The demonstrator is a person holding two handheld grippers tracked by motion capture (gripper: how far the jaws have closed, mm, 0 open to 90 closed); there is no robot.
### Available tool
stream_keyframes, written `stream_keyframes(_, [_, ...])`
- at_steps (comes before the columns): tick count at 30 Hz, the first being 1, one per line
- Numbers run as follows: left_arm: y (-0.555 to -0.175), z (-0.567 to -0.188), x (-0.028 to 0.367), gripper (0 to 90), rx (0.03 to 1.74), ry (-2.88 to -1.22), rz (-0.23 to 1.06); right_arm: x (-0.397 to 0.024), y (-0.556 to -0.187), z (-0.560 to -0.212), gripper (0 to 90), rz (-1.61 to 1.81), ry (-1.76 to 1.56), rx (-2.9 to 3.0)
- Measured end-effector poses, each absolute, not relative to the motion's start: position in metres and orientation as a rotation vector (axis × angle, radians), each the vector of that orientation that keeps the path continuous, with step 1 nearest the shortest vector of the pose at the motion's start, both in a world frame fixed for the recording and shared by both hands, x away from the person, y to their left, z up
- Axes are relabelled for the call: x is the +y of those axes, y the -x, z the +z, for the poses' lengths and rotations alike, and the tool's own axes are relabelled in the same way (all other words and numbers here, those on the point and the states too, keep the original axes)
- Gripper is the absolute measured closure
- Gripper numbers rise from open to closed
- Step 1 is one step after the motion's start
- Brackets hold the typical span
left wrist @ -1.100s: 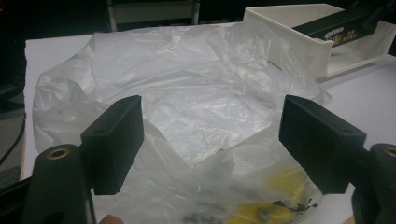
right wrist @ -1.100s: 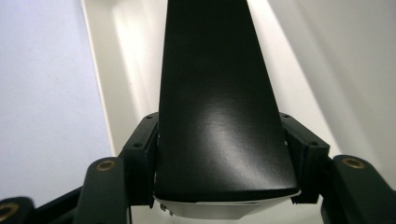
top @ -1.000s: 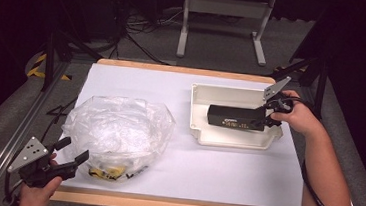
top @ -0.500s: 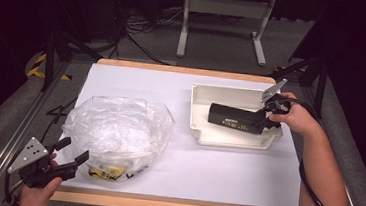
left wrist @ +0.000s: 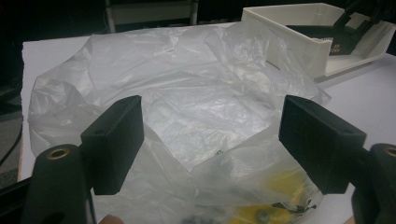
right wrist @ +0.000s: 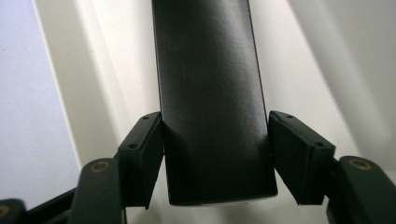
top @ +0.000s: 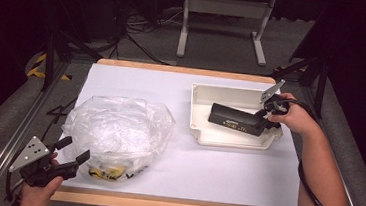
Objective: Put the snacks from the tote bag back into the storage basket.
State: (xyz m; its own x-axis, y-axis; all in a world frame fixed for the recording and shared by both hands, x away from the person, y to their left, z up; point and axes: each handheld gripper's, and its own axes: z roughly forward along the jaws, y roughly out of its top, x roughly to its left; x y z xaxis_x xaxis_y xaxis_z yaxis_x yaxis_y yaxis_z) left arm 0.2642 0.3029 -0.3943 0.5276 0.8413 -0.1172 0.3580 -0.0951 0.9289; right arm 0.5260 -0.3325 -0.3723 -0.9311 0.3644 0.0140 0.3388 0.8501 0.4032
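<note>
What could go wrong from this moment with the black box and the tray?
The right gripper has just been opening, its jaws flanking the black box in the white tray. Pulling back askew might drag the box or nudge the tray. The left gripper, open, might snag the plastic bag.

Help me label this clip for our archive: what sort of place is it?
Probably a lab or recording workspace, not a home: a white-topped table on a metal frame, loose cables on the floor behind, dark surroundings, and hand-held grippers working a plastic bag and white tray.
</note>
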Motion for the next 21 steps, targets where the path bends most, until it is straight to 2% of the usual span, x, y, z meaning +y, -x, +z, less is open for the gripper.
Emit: stream_keyframes(21, [-0.2639, -0.3940, 0.3027, 23.0, 1.025, -1.681, 0.559, -0.3386, -0.5296, -0.3716, 28.9, 0.609, -0.656, 2.858])
